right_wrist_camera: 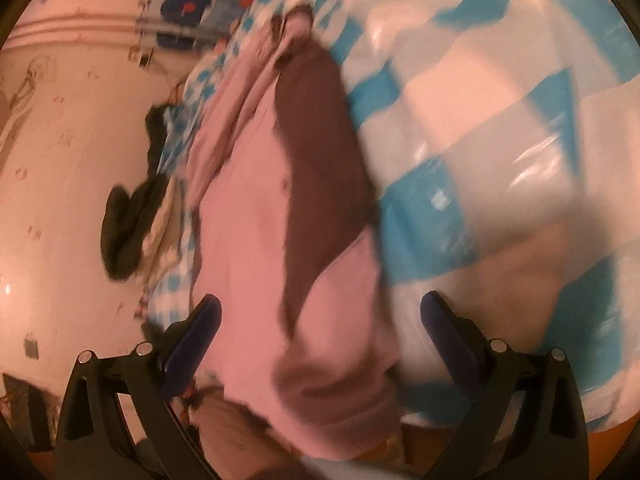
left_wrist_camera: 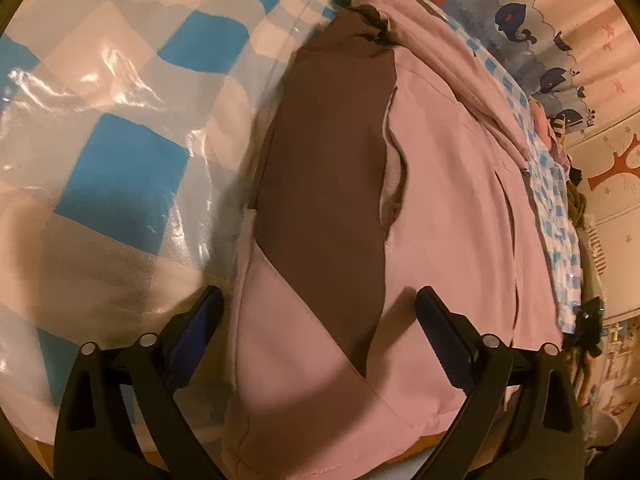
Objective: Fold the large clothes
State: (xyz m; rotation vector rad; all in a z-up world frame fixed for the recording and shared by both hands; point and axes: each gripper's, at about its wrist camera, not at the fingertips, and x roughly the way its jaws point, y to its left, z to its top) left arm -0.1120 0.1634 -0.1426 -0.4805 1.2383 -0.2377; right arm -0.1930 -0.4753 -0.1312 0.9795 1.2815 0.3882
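Note:
A large pink garment (left_wrist_camera: 448, 208) with a brown sleeve (left_wrist_camera: 324, 184) folded over it lies on a blue-and-white checkered cloth (left_wrist_camera: 120, 152) under clear plastic. My left gripper (left_wrist_camera: 320, 308) is open just above the garment's near end, its fingers straddling the brown sleeve's lower tip. In the right wrist view the same pink garment (right_wrist_camera: 248, 216) and brown sleeve (right_wrist_camera: 320, 136) run away from the camera, blurred. My right gripper (right_wrist_camera: 320, 312) is open over the garment's near pink end, with nothing clamped between its blue pads (right_wrist_camera: 196, 332).
A whale-print fabric (left_wrist_camera: 516, 20) and pink wall lie beyond the far edge. Dark clothes (right_wrist_camera: 132, 220) are heaped at the cloth's left edge in the right wrist view. The checkered cloth (right_wrist_camera: 500, 140) stretches wide beside the garment. An orange table edge (right_wrist_camera: 616, 440) shows near.

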